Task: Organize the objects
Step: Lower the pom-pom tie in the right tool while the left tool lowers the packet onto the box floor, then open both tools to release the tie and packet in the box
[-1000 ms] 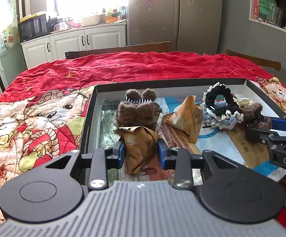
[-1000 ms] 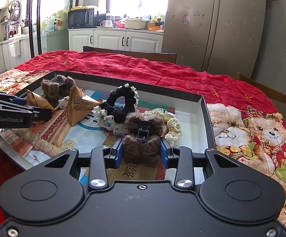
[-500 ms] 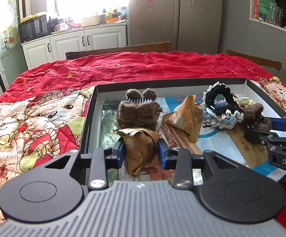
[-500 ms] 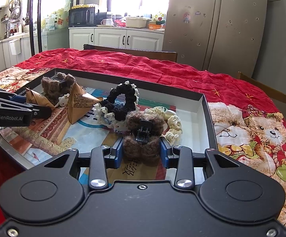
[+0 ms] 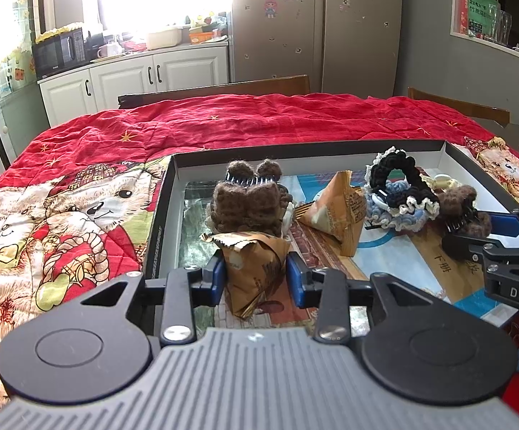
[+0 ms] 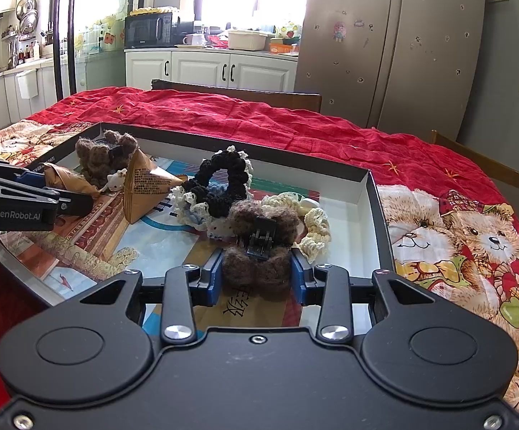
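Left tool (image 5: 255, 274) grips a crinkled brown paper packet (image 5: 254, 268); right tool (image 6: 255, 276) clamps a fuzzy brown hair clip (image 6: 259, 251).

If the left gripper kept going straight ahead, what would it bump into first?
Most likely the fuzzy brown hair claw, which sits just behind the brown paper packet that the left gripper holds. Depth is hard to judge, so that's a guess.
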